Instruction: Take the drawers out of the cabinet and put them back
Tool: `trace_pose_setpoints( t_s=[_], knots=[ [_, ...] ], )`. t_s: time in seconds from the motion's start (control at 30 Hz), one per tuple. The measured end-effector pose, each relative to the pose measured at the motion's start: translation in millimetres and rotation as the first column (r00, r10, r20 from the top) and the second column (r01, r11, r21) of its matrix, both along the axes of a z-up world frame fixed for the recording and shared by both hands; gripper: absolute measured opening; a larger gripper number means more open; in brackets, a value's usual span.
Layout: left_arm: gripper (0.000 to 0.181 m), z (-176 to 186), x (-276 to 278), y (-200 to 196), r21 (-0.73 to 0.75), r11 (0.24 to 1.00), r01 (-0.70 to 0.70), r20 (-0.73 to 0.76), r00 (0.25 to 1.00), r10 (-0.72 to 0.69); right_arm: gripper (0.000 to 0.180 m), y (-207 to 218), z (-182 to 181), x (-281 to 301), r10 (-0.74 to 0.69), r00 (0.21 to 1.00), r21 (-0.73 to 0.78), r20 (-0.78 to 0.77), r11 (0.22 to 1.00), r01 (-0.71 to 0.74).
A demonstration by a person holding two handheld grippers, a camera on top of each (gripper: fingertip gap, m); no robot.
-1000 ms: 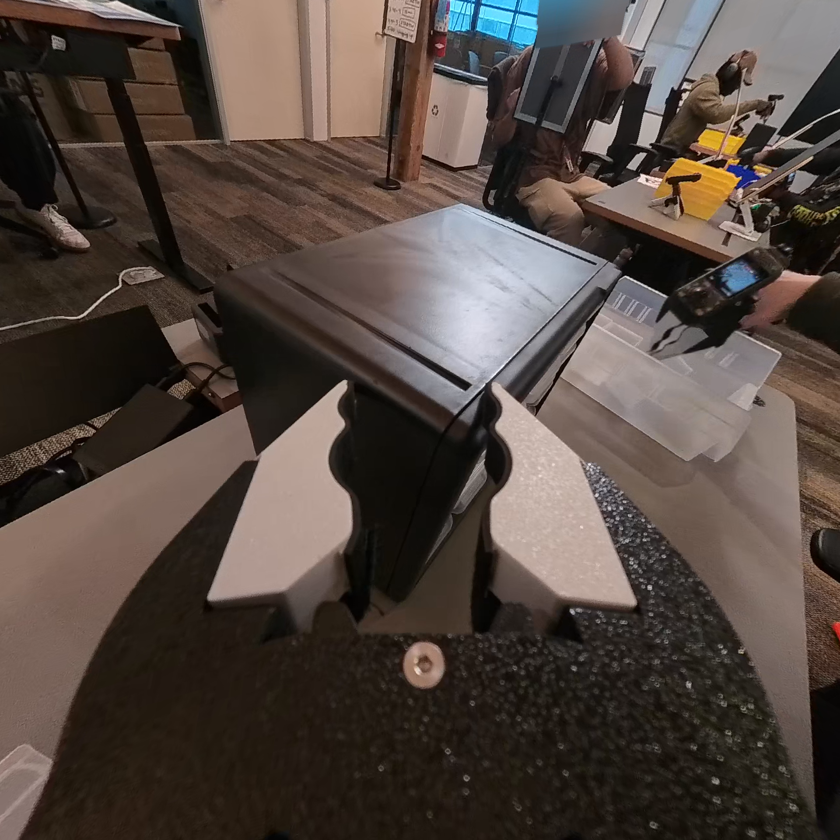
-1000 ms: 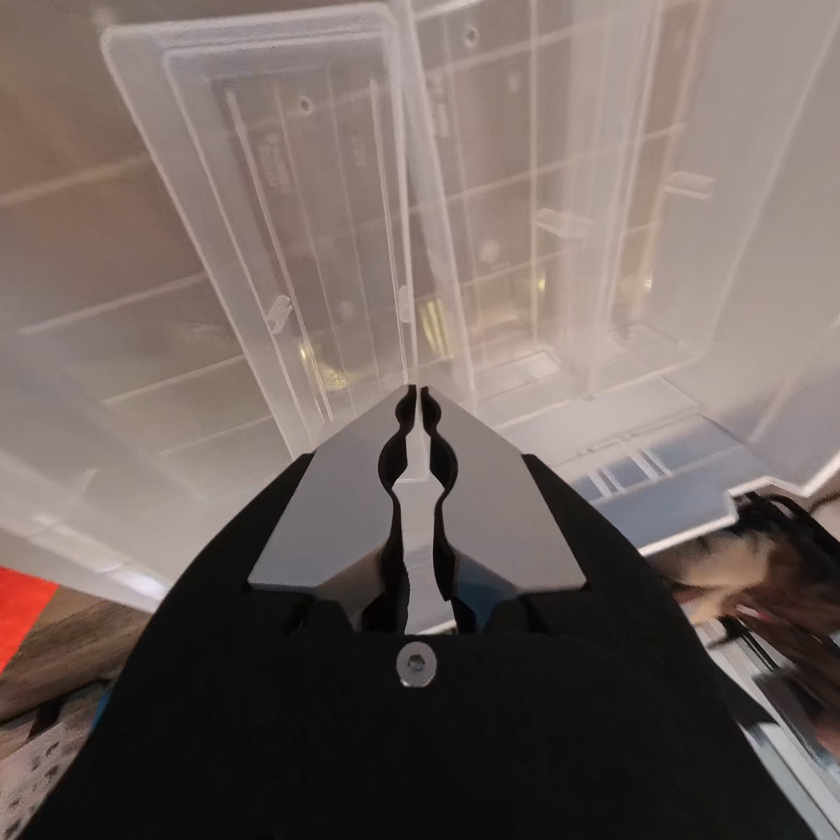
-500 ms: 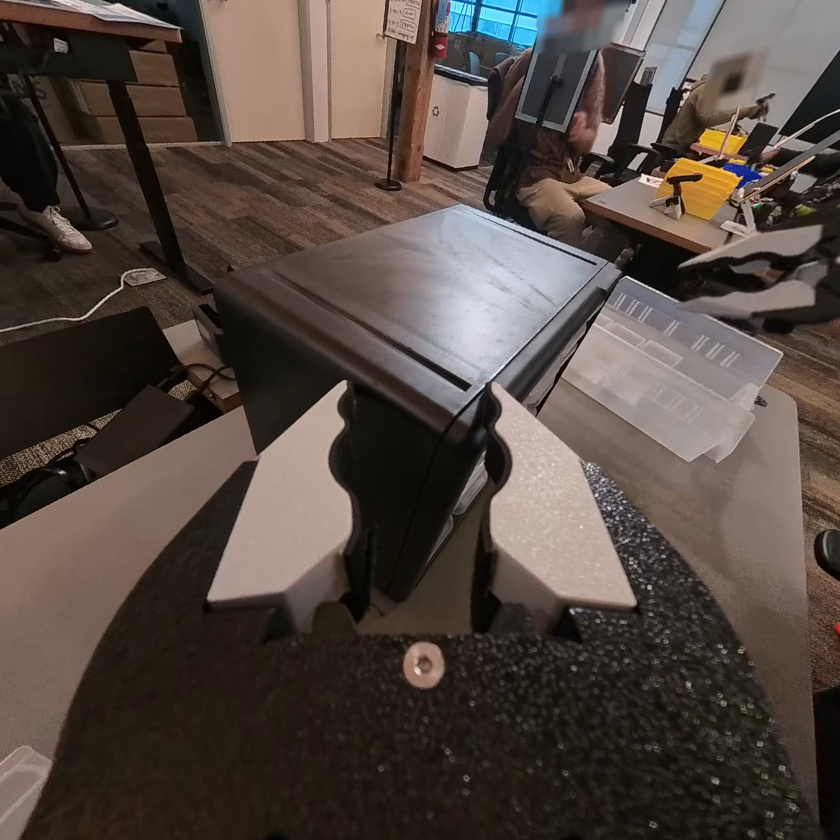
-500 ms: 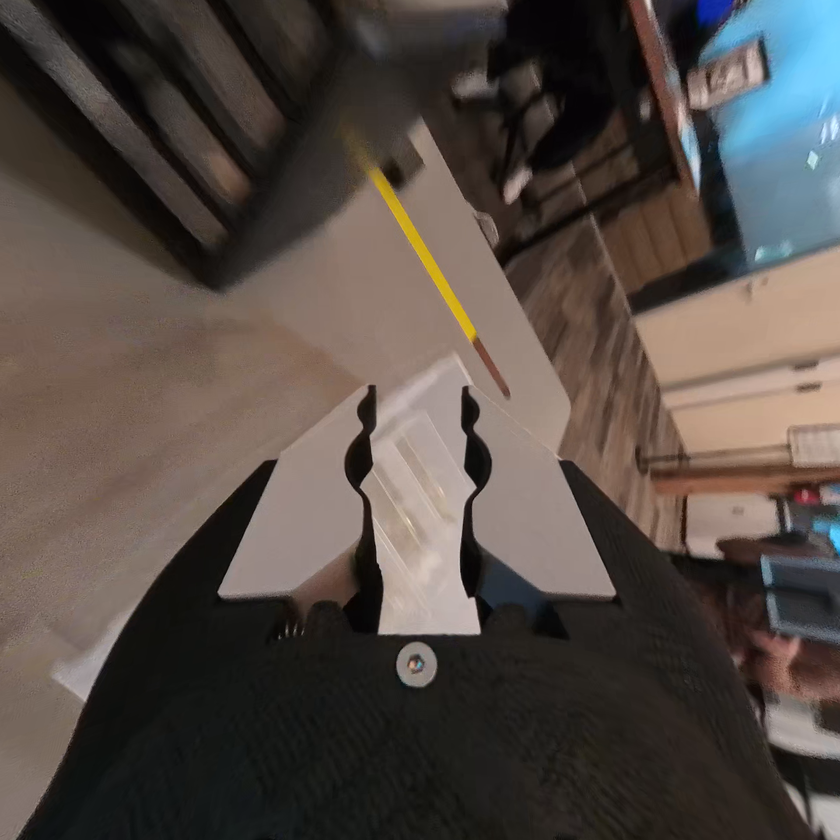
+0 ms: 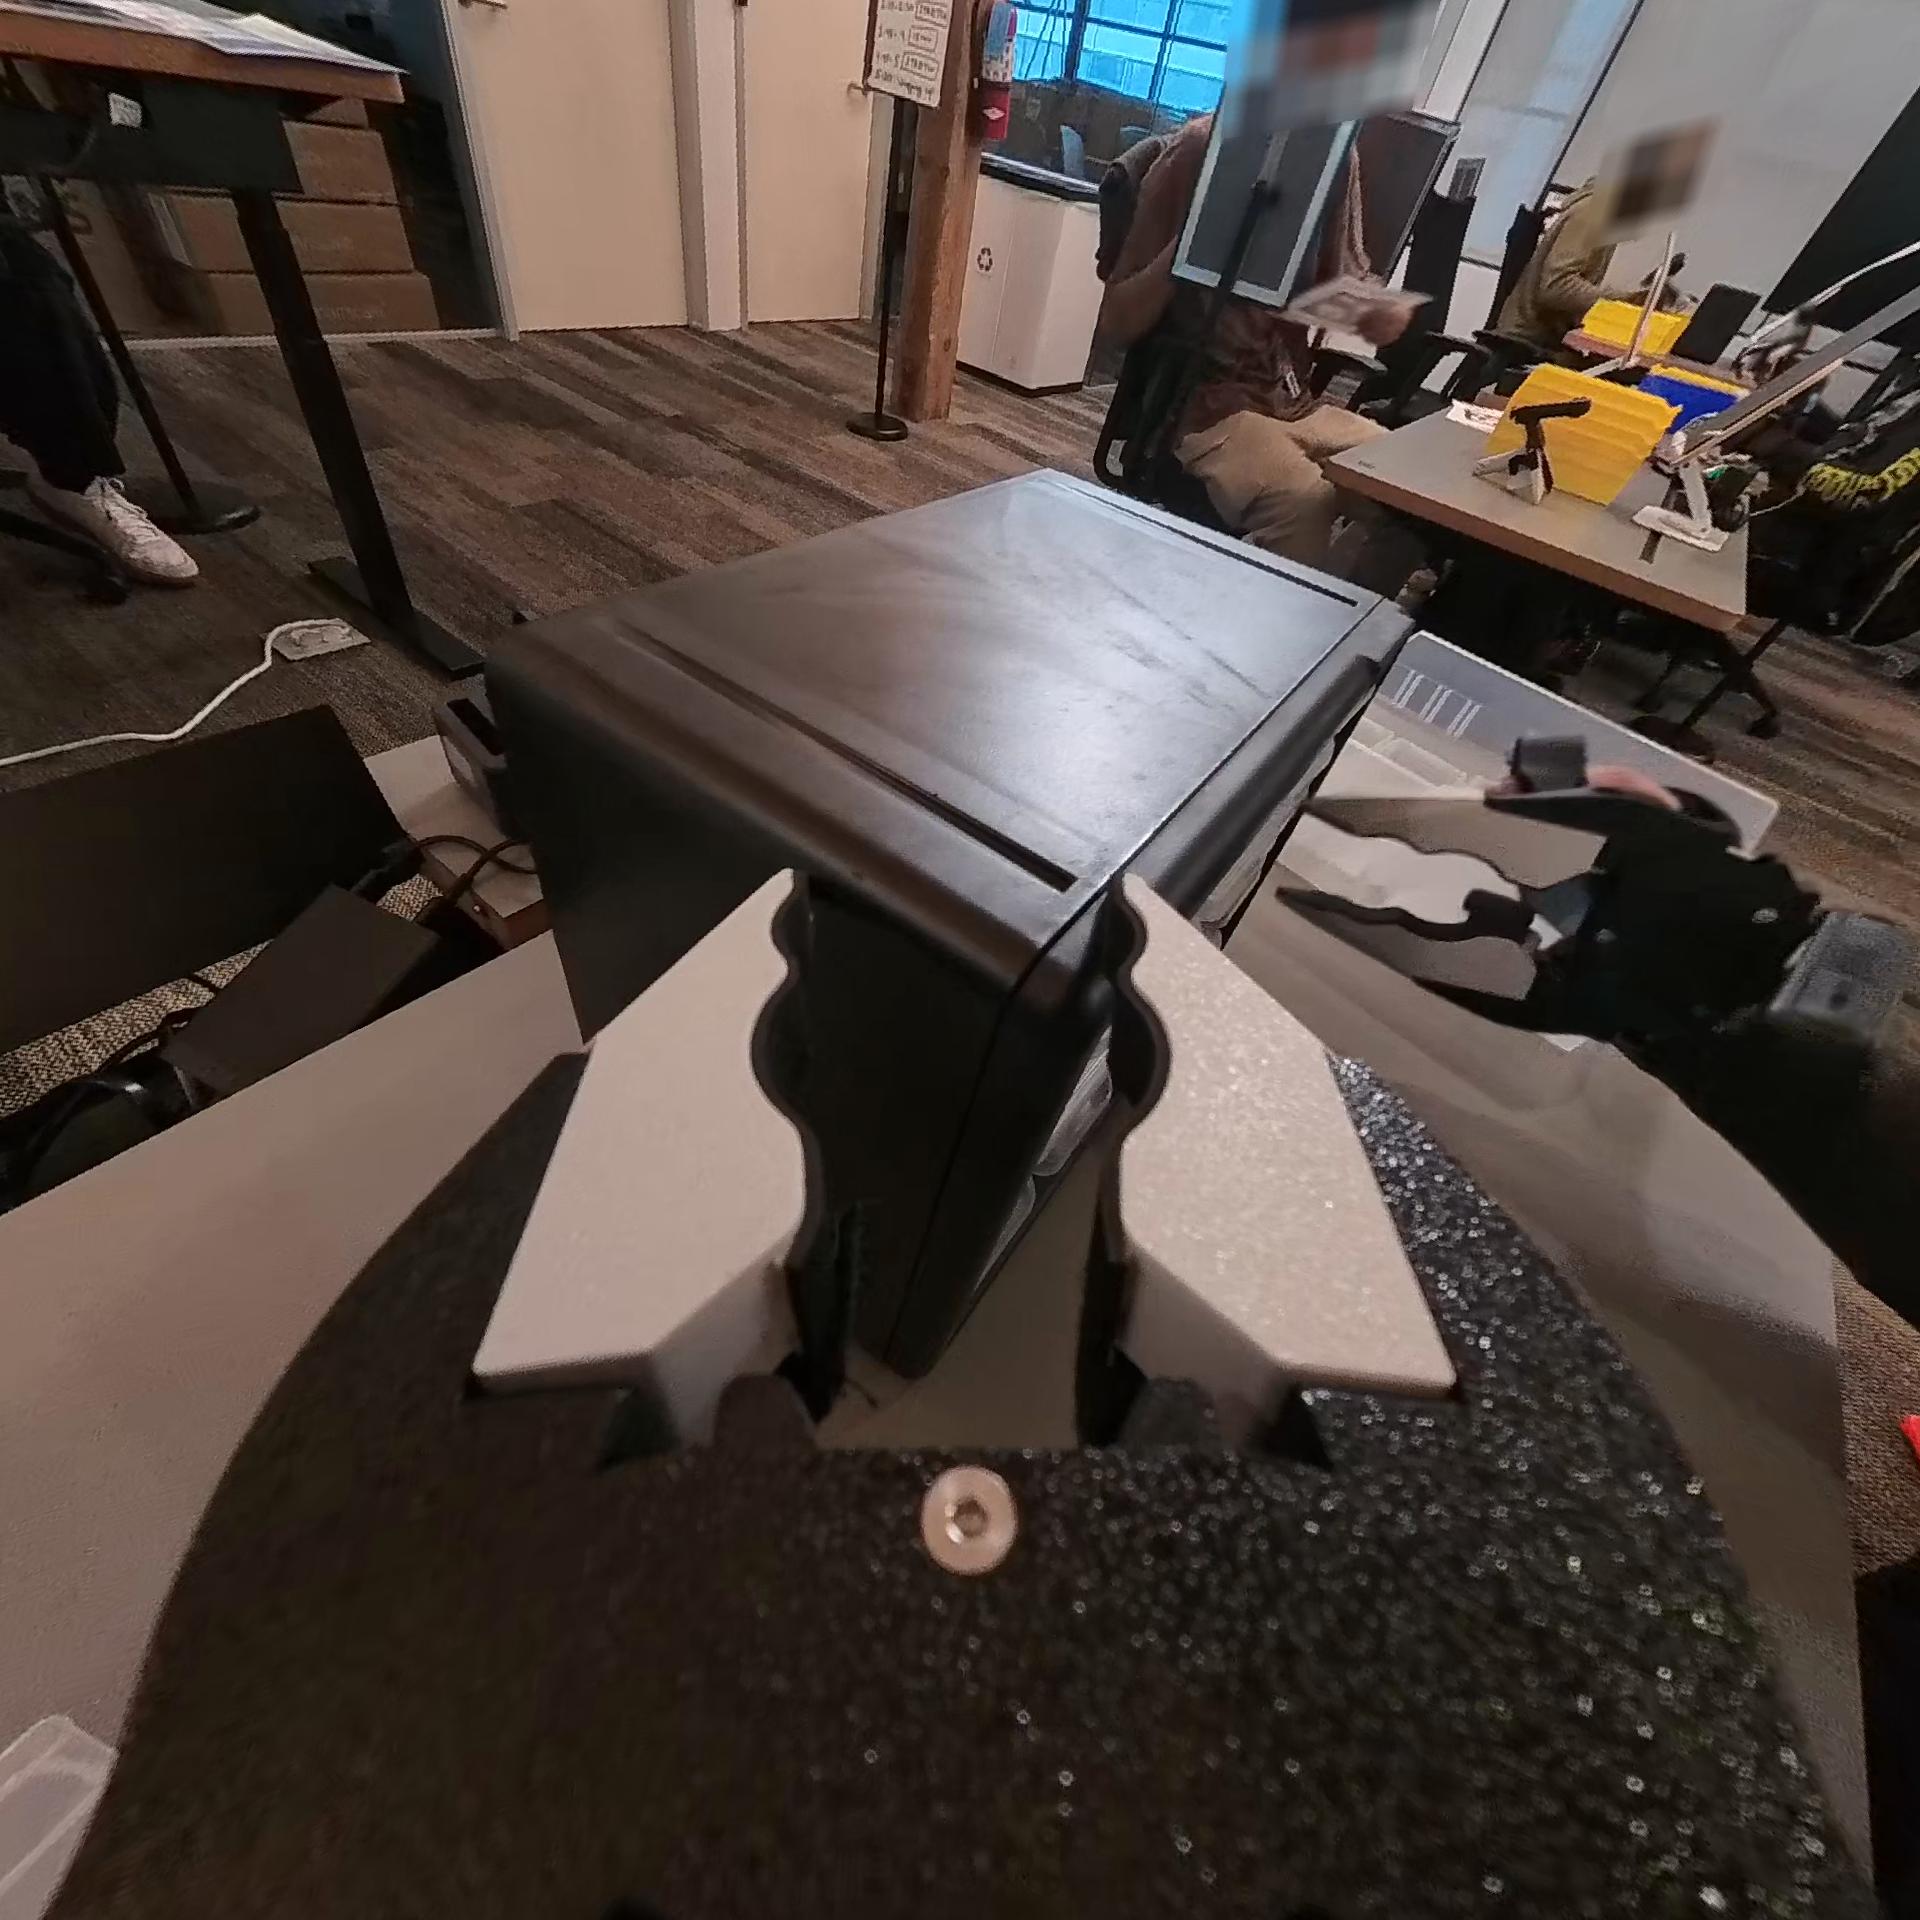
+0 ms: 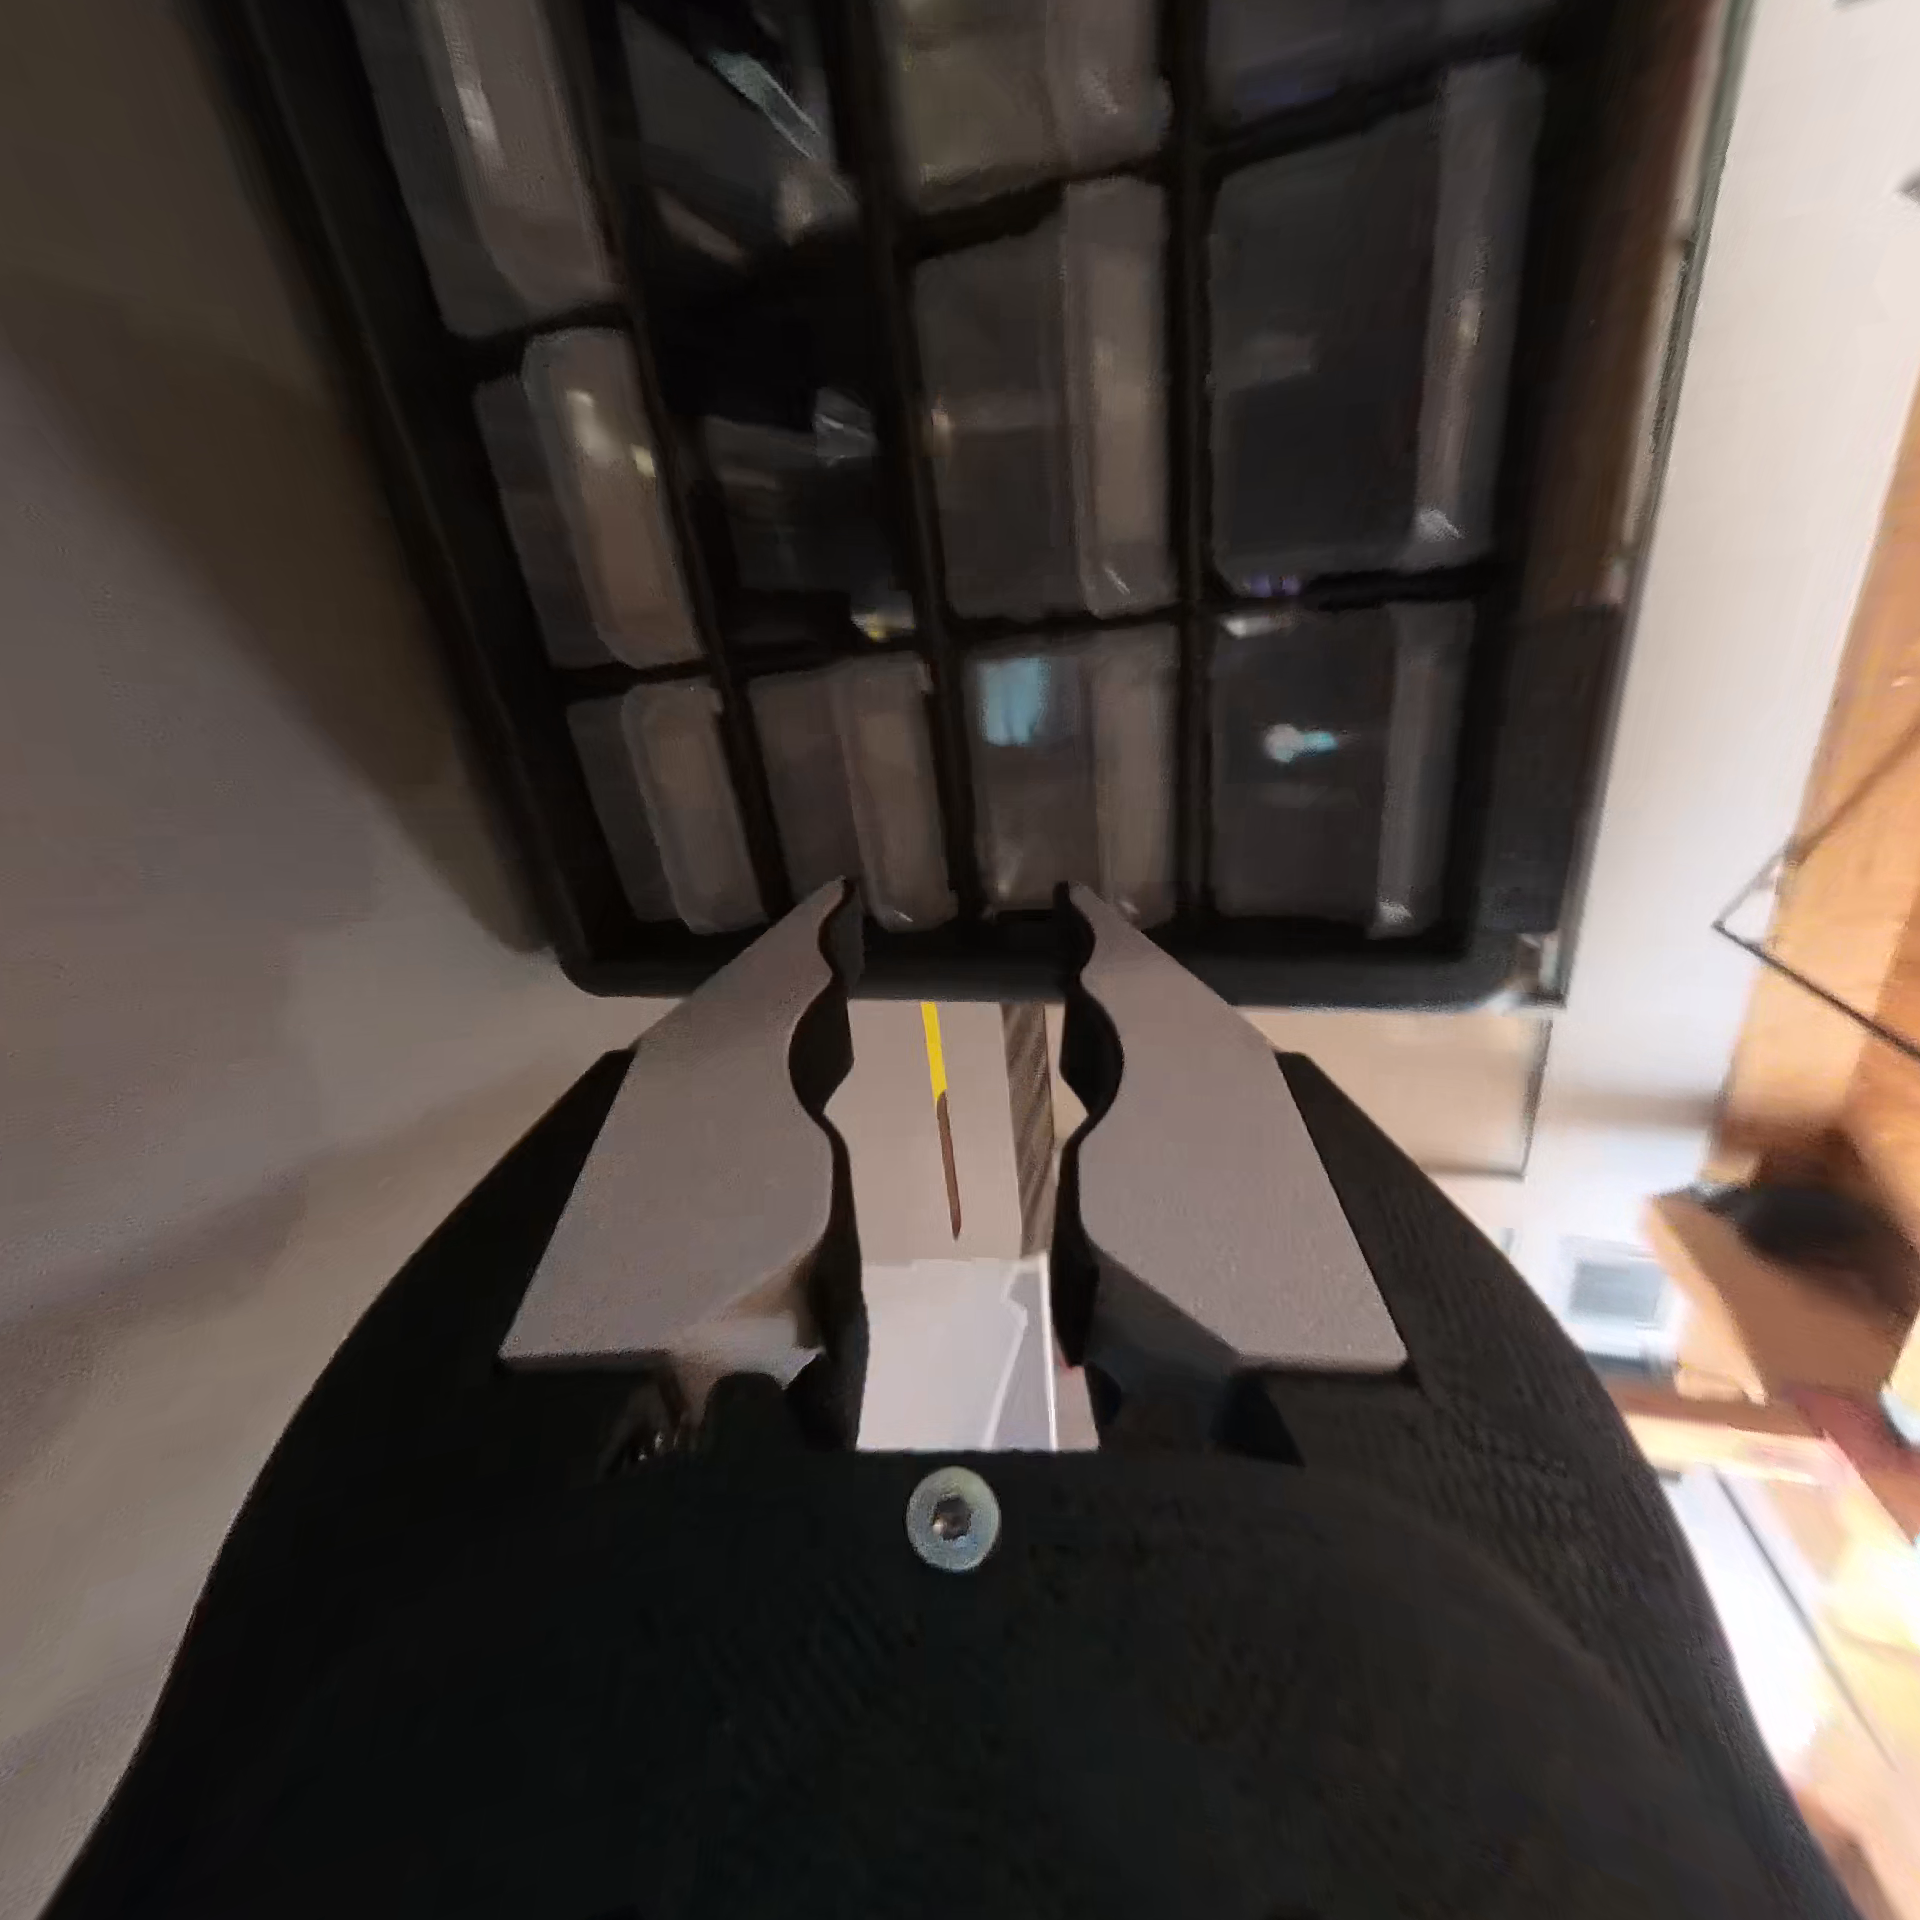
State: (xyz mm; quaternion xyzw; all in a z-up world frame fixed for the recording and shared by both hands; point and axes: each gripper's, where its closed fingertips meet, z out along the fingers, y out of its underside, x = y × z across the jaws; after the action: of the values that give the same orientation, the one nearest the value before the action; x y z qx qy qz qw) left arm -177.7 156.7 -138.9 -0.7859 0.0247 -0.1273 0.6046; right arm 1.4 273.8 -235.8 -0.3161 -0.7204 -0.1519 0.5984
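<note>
The black cabinet (image 5: 935, 707) stands on the grey table (image 5: 260, 1299). My left gripper (image 5: 951, 899) straddles its near top corner, one finger on each side, and holds it. My right gripper (image 5: 1299, 847) is open and empty, level with the cabinet's front on the right. In the right wrist view, rolled on its side, the right gripper (image 6: 954, 894) faces the cabinet front (image 6: 1039, 966), a grid of clear drawers (image 6: 1060, 769). Some slots look dark, but blur hides whether they hold drawers. Clear drawers (image 5: 1455, 717) lie on the table behind the right gripper.
A thin yellow and brown stick (image 6: 940, 1101) shows between my right fingers. A clear box corner (image 5: 42, 1787) sits at the table's near left. Black cases (image 5: 156, 862) lie left of the table. Seated people and a table with yellow bins (image 5: 1579, 436) are behind.
My right gripper let go of the clear drawer, opened, and swung round to face the cabinet's front. The left gripper and the cabinet have not moved.
</note>
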Motion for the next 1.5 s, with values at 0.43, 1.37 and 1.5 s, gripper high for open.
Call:
trace_pose_setpoints(
  t_s=[0.43,1.37,1.5],
  knots=[
    [0.055,0.0,0.1,-0.1,0.000,1.000,0.001,-0.001,1.000,-0.001,0.006,-5.9,-17.7,-10.5,-0.017,1.000,0.273,0.018,0.962,0.011],
    [0.055,-0.2,0.2,-0.3,-0.001,1.000,0.000,0.001,1.000,0.000,0.037,-7.2,-15.1,25.6,-0.527,0.849,-0.946,-0.016,0.284,0.158],
    [0.055,-0.2,0.2,-0.2,0.000,1.000,0.001,0.001,1.000,-0.001,0.029,-6.7,-31.9,23.8,-0.553,0.829,-0.945,0.082,0.221,0.241]
  ],
)
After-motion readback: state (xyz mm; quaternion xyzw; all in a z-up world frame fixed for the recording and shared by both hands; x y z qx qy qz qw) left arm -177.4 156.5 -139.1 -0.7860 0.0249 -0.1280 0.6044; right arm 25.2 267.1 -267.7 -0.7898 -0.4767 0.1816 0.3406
